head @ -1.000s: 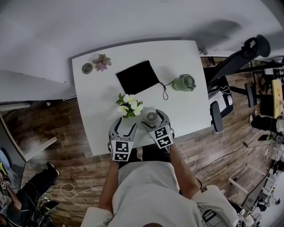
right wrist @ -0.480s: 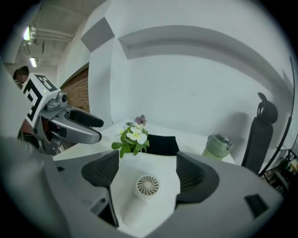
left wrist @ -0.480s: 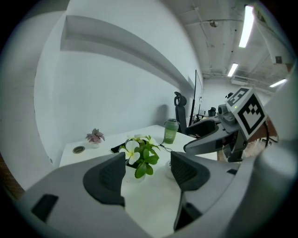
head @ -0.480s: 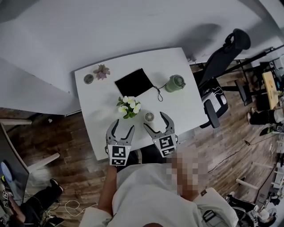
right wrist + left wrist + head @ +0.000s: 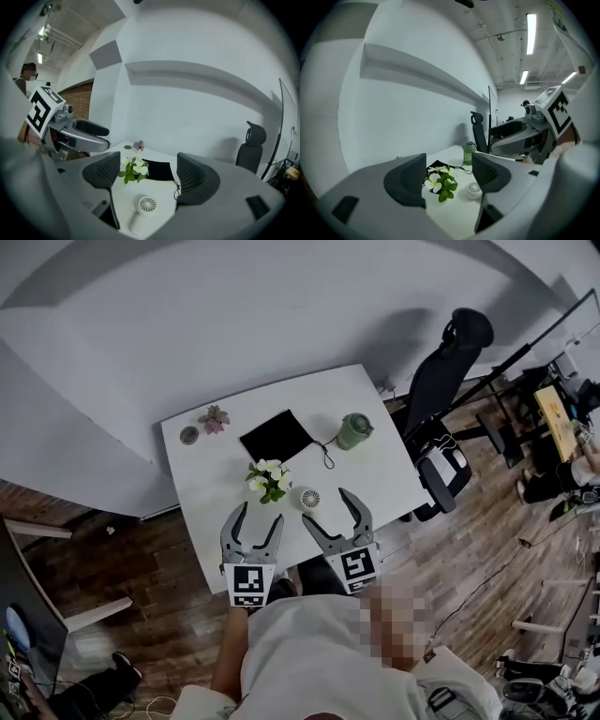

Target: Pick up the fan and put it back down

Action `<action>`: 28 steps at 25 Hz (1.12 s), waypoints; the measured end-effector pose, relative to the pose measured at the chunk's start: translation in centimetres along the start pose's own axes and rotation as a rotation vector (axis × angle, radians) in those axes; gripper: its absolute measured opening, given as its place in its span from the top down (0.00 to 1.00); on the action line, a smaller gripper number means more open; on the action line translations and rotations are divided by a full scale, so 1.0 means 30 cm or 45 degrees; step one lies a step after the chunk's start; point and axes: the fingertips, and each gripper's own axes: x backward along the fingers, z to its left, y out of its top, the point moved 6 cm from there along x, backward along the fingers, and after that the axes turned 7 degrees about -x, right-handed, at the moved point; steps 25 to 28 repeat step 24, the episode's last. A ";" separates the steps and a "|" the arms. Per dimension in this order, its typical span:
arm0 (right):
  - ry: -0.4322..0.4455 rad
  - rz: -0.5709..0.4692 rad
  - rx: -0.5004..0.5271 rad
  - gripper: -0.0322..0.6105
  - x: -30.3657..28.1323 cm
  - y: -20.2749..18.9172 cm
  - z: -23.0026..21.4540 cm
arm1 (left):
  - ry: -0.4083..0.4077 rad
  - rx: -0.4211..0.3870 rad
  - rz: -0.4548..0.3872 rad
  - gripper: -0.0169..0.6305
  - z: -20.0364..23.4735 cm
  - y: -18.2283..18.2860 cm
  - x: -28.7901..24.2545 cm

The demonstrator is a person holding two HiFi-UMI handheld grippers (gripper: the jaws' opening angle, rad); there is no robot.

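Fan (image 5: 310, 499), small, white, round-faced, plastic: lies grille-up on the white rectangular surface (image 5: 394, 479), near its front edge, just below the centre of the head view. Neither tool touches it.

Right tongs (image 5: 323, 506): jaws wide apart, gripping nothing, held at the lower centre of the head view over the front edge of the surface. In the right gripper view the fan (image 5: 146, 205) shows low in the frame through the gap of these tongs (image 5: 147, 176).

Left tongs (image 5: 259, 517): jaws likewise apart and empty, just left of the right pair. In the left gripper view the fan (image 5: 474, 190) sits by the right-hand jaw of these tongs (image 5: 449, 176).

Sprig of white flowers with green leaves (image 5: 266, 480): just left of and above the fan.

Black fabric pouch with drawstring (image 5: 277, 436): above the sprig.

Green lidded jar (image 5: 353, 430): right of the pouch, upright.

Pink flower (image 5: 215, 417) and small round grey dish (image 5: 189, 435): far left corner of the surface, side by side.

Black office chair (image 5: 441, 371): upper right of the frame, beside the surface.

Brown wooden floor (image 5: 122, 559): lower left.
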 end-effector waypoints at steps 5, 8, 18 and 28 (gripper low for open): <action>-0.037 -0.035 0.005 0.36 0.049 0.026 0.014 | -0.010 -0.042 -0.043 0.51 -0.017 0.041 0.049; -0.056 -0.050 -0.004 0.37 0.077 0.037 0.020 | -0.019 -0.047 -0.054 0.51 -0.025 0.049 0.067; -0.069 -0.044 -0.034 0.39 0.084 0.038 -0.003 | -0.030 -0.038 -0.047 0.51 -0.038 0.056 0.058; -0.051 -0.060 -0.038 0.40 0.042 0.071 -0.069 | 0.001 -0.039 -0.046 0.52 -0.010 0.102 -0.010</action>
